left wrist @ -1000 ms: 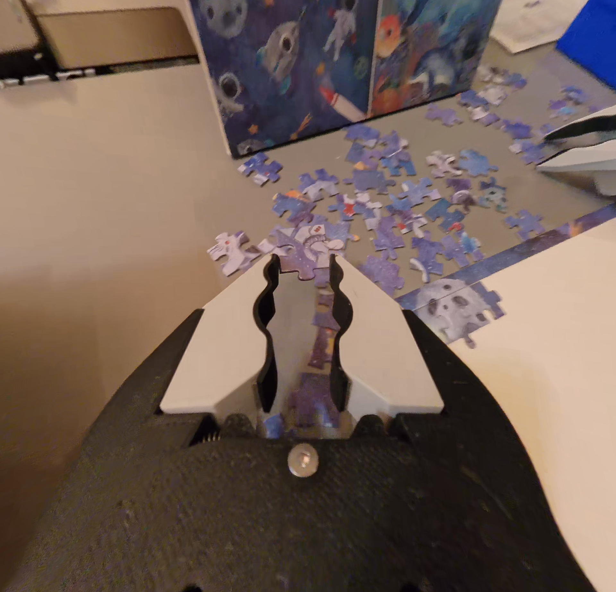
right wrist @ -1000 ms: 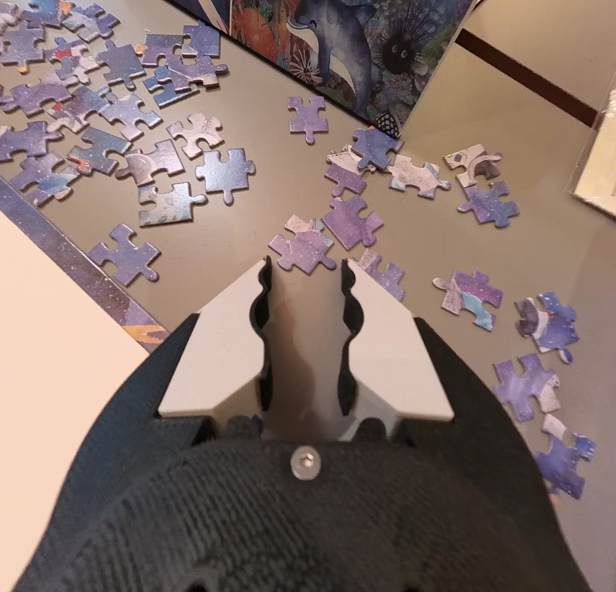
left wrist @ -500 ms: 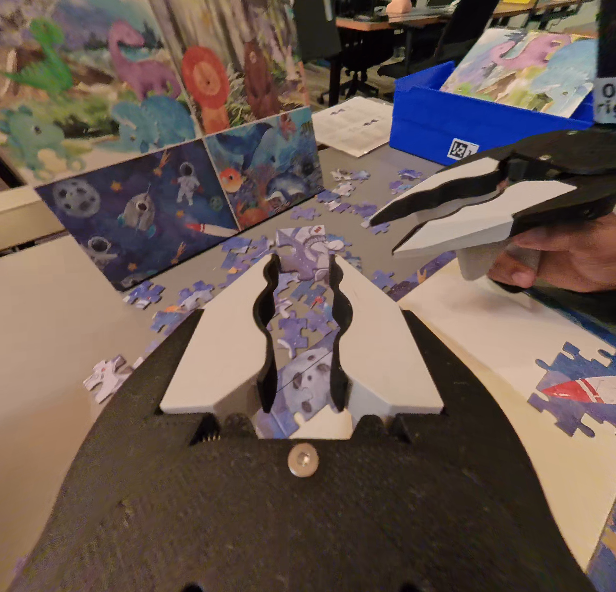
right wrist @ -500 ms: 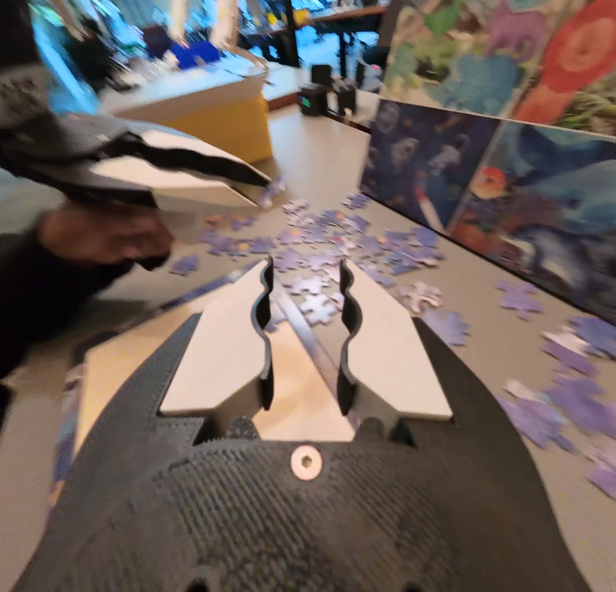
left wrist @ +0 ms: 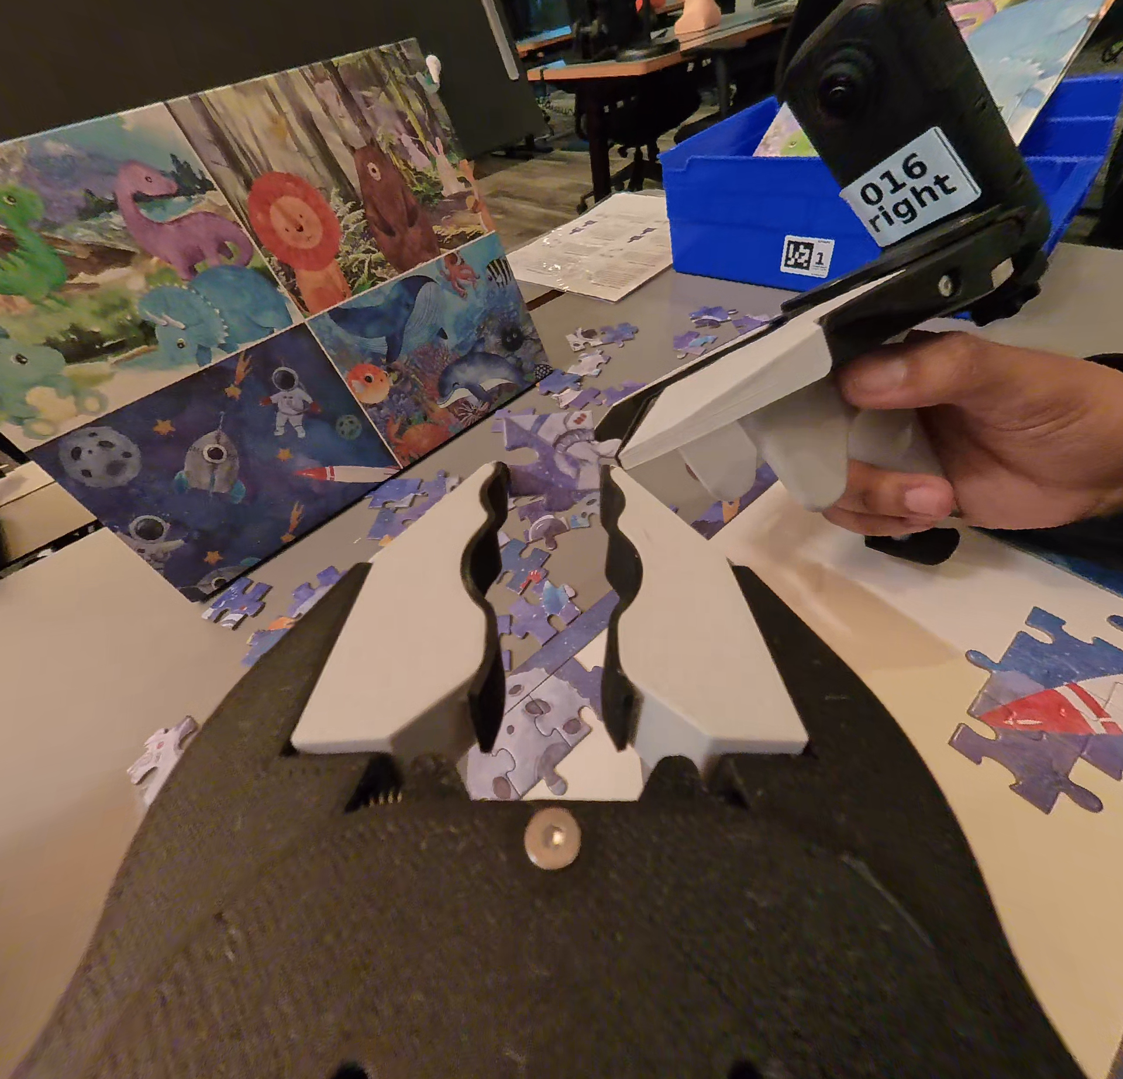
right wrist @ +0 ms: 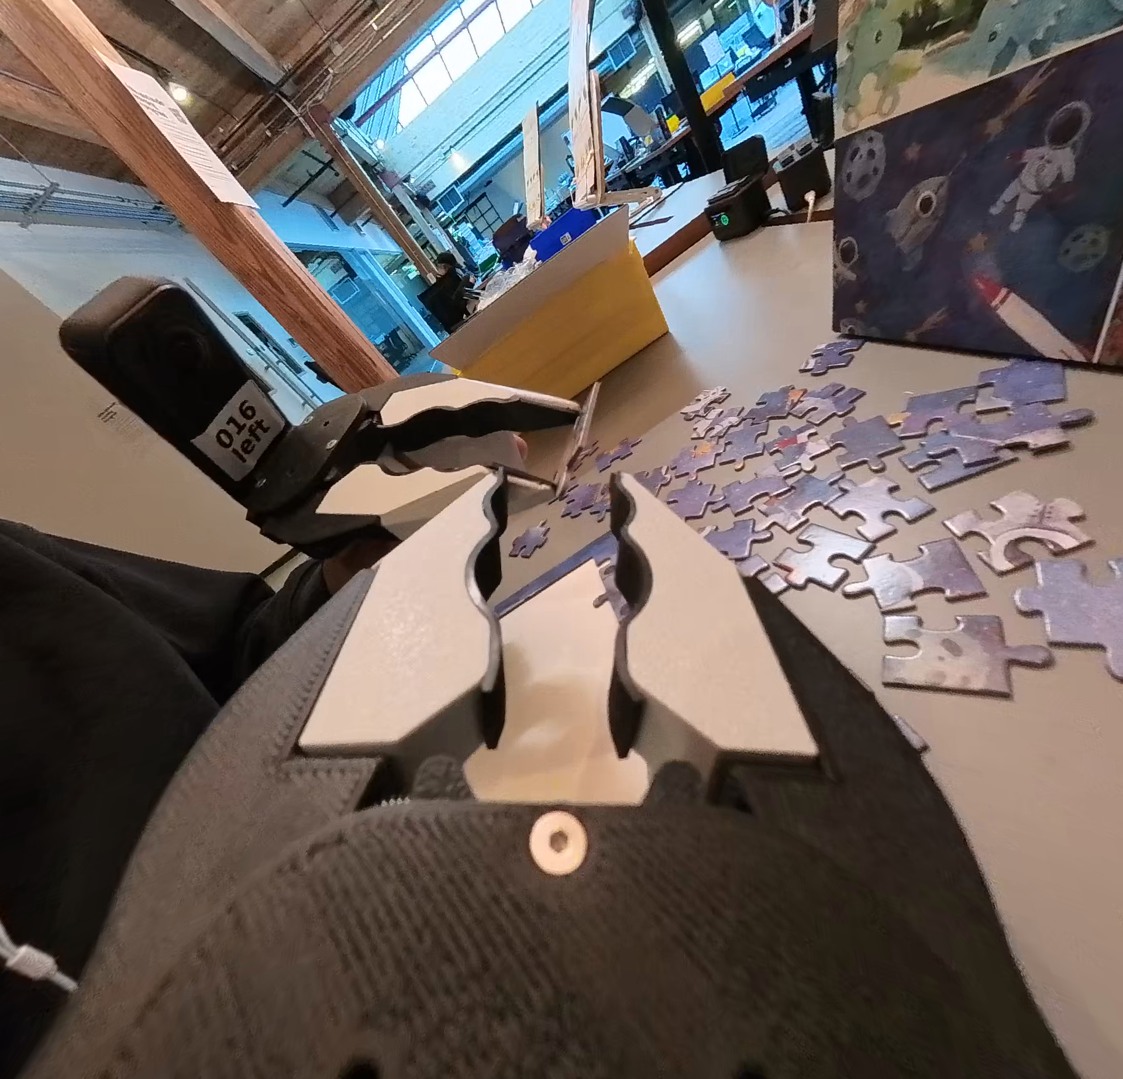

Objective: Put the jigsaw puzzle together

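Note:
My left gripper (left wrist: 553, 472) is shut on a purple puzzle piece with part of an astronaut (left wrist: 547, 448), gripped by its edges and held upright above the table. The right wrist view shows it edge-on (right wrist: 577, 436) between the left gripper's (right wrist: 562, 445) fingertips. My right gripper (right wrist: 559, 485) is open. In the left wrist view it (left wrist: 611, 442) comes in from the right, held by a hand (left wrist: 972, 430), with its tips at the piece's right edge. Its pads do not press on the piece.
A picture board (left wrist: 273, 321) stands at the back. Several loose purple pieces (right wrist: 851, 503) lie on the grey table. A white puzzle board (left wrist: 851, 612) bears an assembled rocket section (left wrist: 1063, 709) and a moon corner (left wrist: 535, 722). A blue bin (left wrist: 759, 211) and a yellow box (right wrist: 565, 321) stand farther off. The tips of both grippers are at nearly the same place.
My left gripper has lifted the astronaut piece off the table and tilted up. My right gripper has left the loose pieces, swung over to the held piece, and its jaws have narrowed.

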The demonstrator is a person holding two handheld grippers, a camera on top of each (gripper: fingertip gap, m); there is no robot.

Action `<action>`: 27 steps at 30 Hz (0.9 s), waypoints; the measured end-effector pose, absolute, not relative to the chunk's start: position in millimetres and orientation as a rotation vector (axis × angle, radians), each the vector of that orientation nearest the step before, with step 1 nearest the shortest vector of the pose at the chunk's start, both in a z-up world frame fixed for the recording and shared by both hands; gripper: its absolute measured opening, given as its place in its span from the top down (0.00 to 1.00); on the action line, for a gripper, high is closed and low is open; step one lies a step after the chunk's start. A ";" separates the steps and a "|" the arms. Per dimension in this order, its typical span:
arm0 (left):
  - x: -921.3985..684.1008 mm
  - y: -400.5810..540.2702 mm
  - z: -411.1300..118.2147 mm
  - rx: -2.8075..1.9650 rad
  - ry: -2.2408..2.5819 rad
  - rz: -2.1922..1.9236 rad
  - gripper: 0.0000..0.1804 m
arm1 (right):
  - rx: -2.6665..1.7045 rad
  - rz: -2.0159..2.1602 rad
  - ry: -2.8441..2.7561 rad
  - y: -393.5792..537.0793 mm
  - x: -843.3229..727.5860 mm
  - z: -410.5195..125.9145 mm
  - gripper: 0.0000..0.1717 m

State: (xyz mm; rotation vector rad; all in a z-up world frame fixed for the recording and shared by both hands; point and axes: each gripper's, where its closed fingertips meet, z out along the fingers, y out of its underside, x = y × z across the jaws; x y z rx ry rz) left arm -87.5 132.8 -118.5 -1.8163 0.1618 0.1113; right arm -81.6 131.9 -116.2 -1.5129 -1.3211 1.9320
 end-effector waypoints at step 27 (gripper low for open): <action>-83.6 133.2 -124.2 -1.803 0.185 0.079 0.90 | -1.574 1.956 -1.348 139.0 -76.8 -125.4 1.00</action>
